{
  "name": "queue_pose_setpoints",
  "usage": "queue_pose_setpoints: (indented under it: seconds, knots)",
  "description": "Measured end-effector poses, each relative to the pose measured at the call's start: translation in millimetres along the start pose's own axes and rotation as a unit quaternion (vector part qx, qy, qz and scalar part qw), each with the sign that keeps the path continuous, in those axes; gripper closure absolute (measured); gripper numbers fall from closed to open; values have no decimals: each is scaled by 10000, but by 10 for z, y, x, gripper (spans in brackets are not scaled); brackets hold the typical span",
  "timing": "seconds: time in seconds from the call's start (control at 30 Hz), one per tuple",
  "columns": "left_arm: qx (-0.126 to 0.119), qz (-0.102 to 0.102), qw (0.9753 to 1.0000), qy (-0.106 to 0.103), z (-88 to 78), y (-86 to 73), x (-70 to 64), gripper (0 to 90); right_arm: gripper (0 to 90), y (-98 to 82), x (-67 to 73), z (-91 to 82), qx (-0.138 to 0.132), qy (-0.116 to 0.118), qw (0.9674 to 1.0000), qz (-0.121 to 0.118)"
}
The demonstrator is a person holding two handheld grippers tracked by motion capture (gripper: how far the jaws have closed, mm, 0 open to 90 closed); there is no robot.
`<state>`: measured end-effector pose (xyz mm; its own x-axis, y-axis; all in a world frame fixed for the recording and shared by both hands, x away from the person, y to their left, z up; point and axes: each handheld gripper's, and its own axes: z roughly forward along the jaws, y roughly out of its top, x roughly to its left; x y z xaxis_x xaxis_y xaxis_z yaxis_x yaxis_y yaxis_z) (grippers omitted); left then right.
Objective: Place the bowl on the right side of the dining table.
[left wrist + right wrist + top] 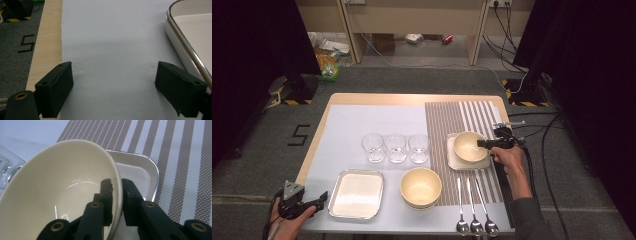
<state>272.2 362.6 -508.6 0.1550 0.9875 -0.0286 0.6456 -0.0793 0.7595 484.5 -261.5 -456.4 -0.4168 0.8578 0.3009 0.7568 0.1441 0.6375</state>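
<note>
Your right gripper (117, 192) pinches the glossy cream bowl's (62, 190) thin rim above a steel-edged tray (140, 170) on the striped woven mat (180, 157); your left gripper (115, 87) gapes over smooth paper (112, 45).

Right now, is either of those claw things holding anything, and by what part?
Yes. The right gripper pinches the cream bowl by its rim, one jaw inside and one outside, over the small tray. The left gripper is open and holds nothing.

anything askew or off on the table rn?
One thing: the cream bowl over the small tray on the striped mat is tilted, with the right gripper pinching its rim, one of the fingers inside and one outside. The glasses, spoons and stacked bowls look tidy. No spills or damage visible.
</note>
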Motion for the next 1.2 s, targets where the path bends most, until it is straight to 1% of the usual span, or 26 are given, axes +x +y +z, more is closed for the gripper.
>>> queue_pose_setpoints:
  seconds: [0.03,0.07,0.1,0.13,0.2,0.23,0.3,0.33,0.4,0.47,0.5,0.63,0.7,0.73,0.8,0.83,0.9,1.03,1.07,1.13,1.17,1.2]
  knots:
    - [5,-2,10000,-3,0,2,1,138,734,2,1,-9,-28,33,10000,56]
    - [7,-1,10000,-12,1,3,2,138,715,9,11,-31,-113,46,9998,168]
    - [24,2,10000,-15,0,5,3,138,703,20,15,-60,-219,76,9996,130]
    - [-3,-7,10000,1,2,1,0,138,668,34,19,-90,-244,49,9997,32]
    - [19,2,10000,-18,-2,2,4,138,598,48,45,-160,-179,-92,9998,-47]
    - [24,5,10000,-15,0,4,5,137,568,47,46,-186,-199,-93,9997,-94]
    - [26,2,10000,-12,0,4,4,137,521,37,55,-244,-177,-122,9997,-86]
    - [12,-3,10000,-12,0,0,3,137,499,28,49,-267,-242,-140,9995,-143]
    - [5,-4,10000,-14,0,-1,5,136,451,6,54,-321,-255,-123,9996,-65]
    - [9,-10,10000,-11,1,1,4,135,424,-13,51,-367,-278,-95,9995,-136]
    - [-2,-8,10000,-11,1,-3,4,135,406,-25,60,-395,-309,-132,9993,-136]
    - [-1,-13,10000,-7,3,-1,3,134,317,-79,111,-484,-324,-17,9993,-160]
    - [-12,-9,10000,0,3,-5,1,133,301,-116,148,-531,-415,14,9989,-212]
    - [-21,-11,10000,-3,4,-7,2,133,278,-139,167,-548,-422,51,9986,-303]
    - [-14,-16,10000,-3,4,-5,1,133,238,-191,220,-574,-415,135,9984,-371]
    - [-15,-14,10000,0,4,-6,1,133,231,-217,246,-586,-450,156,9980,-427]
    - [-23,-21,10000,2,5,-8,0,133,193,-271,289,-614,-519,163,9974,-467]
    - [-103,-17,9999,-2,5,-28,1,132,177,-331,327,-655,-563,169,9968,-535]
    - [-130,-21,9999,-4,7,-32,1,132,163,-344,334,-664,-545,178,9970,-517]
    - [-141,-15,9999,14,2,-41,0,132,160,-370,354,-674,-484,176,9971,-557]
    - [-174,-17,9998,23,4,-47,-3,132,160,-382,362,-677,-492,175,9968,-608]
    - [-202,-22,9998,16,5,-52,-2,132,160,-399,377,-685,-490,200,9968,-604]
